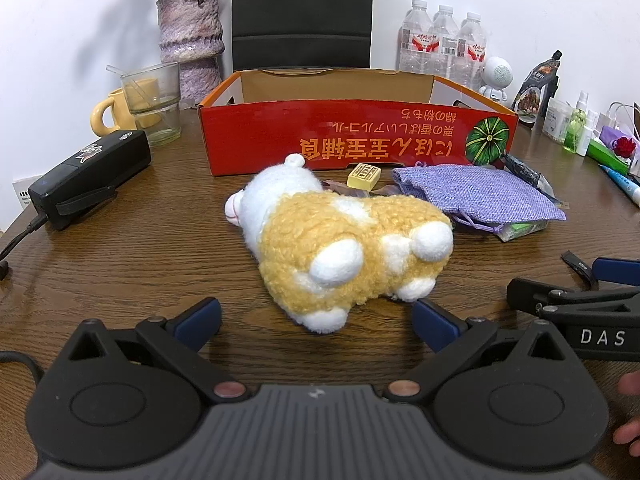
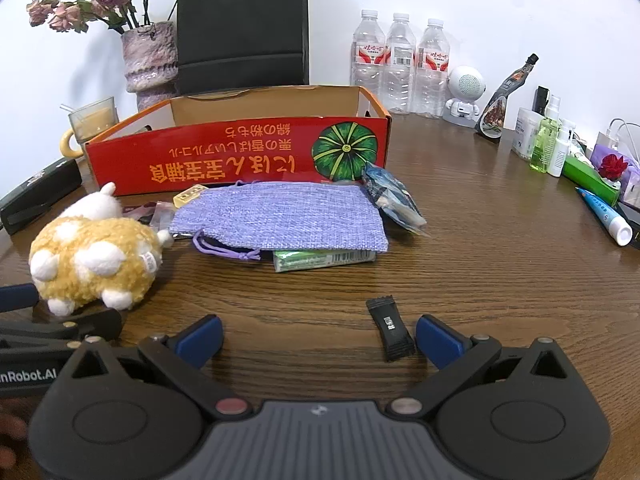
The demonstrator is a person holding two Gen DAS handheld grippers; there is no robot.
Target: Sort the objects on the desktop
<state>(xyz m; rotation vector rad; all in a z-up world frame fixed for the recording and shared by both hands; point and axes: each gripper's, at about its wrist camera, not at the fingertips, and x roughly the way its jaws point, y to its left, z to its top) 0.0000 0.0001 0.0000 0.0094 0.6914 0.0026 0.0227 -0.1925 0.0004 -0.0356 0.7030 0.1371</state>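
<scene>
Both claws gape empty: left claw (image 1: pixel 316 320) frames the plush toy (image 1: pixel 340 240), red box (image 1: pixel 352 140) waiting at twelve o'clock; right claw (image 2: pixel 318 338) nears the black sachet (image 2: pixel 390 328).

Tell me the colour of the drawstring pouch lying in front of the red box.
Lilac purple, woven fabric: the drawstring pouch shows best in the right wrist view.

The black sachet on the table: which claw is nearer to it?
Right. The black sachet lies between the open right claw's fingertips, close to one finger. The left claw faces the plush toy, off to the side.
</scene>
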